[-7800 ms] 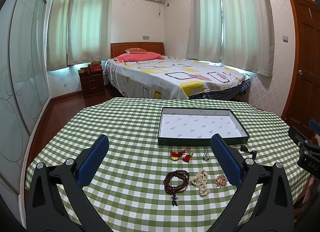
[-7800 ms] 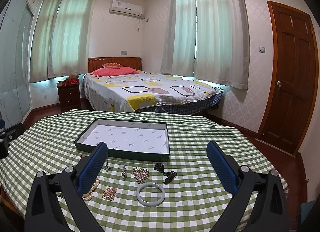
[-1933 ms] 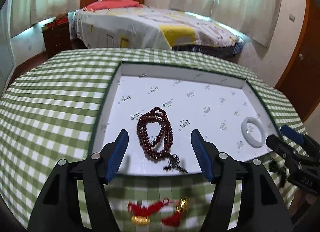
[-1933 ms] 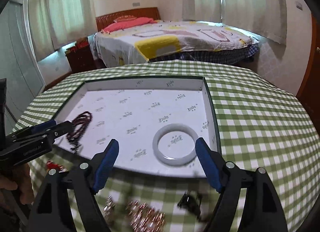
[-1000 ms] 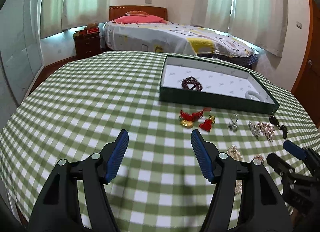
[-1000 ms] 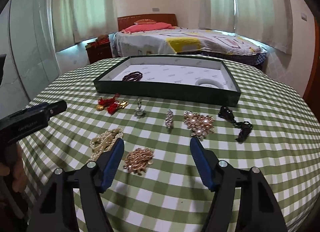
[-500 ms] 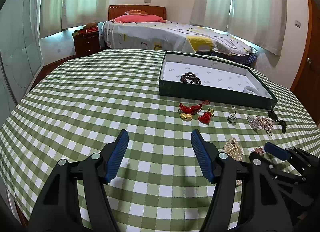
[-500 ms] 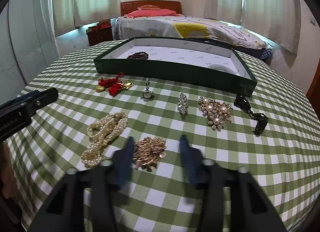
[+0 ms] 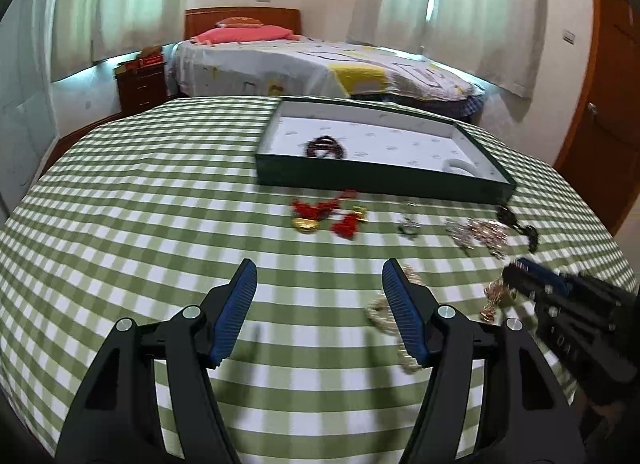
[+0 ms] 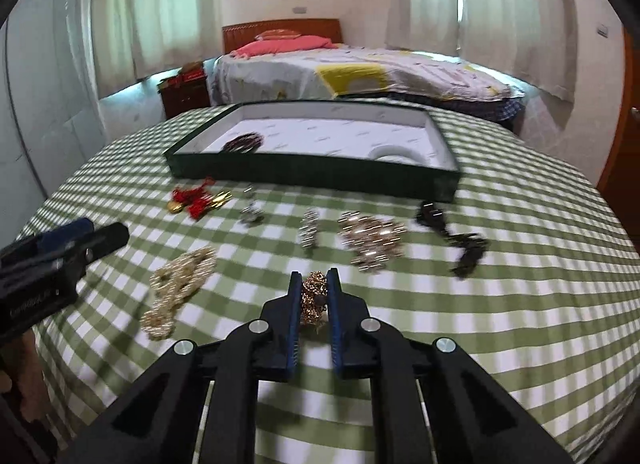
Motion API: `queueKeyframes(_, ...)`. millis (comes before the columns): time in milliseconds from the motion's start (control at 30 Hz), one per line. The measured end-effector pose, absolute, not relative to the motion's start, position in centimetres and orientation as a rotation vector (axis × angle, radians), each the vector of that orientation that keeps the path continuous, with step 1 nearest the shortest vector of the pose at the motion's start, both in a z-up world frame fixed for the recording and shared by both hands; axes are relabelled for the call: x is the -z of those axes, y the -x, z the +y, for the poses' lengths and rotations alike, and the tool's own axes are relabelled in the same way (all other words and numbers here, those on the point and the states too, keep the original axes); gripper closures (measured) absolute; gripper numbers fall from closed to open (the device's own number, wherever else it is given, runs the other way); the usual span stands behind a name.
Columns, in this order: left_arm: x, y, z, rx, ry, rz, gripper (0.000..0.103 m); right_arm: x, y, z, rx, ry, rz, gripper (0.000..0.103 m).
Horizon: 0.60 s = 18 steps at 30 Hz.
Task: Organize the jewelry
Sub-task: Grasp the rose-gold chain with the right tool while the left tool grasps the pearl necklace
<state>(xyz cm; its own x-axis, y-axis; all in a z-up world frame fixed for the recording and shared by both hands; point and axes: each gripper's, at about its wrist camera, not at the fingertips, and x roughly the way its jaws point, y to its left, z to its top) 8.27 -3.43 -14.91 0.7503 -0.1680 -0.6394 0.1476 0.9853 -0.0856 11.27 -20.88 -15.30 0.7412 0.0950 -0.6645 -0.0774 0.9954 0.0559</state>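
While the left tool point(image 9: 316, 296) hangs wide apart over the checked bench point(image 9: 160, 224), nothing between its fingers, the right tool point(image 10: 314, 290) is clamped on a gold chain cluster point(image 10: 314, 296), pearl strand point(image 10: 180, 284) just left.

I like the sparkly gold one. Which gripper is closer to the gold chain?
Right. The right gripper is shut on the gold chain, pinched between its blue fingers. The left gripper is open, off to the side, beside the pearl necklace.
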Motion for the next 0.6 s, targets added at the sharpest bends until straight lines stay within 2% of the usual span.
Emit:
queueKeyframes(433, 17.5, -9.4, -7.5, 0.244, -0.02, 0.795, 0.04, 15.2, -10.5, -26.0, -0.007, -0.103, 0.696, 0.09)
queueKeyframes(600, 18.1, -9.7, -7.4, 0.247, -0.019, 0.815, 0.053, 15.3, -10.6, -25.8, -0.021, -0.106, 0.694, 0.09)
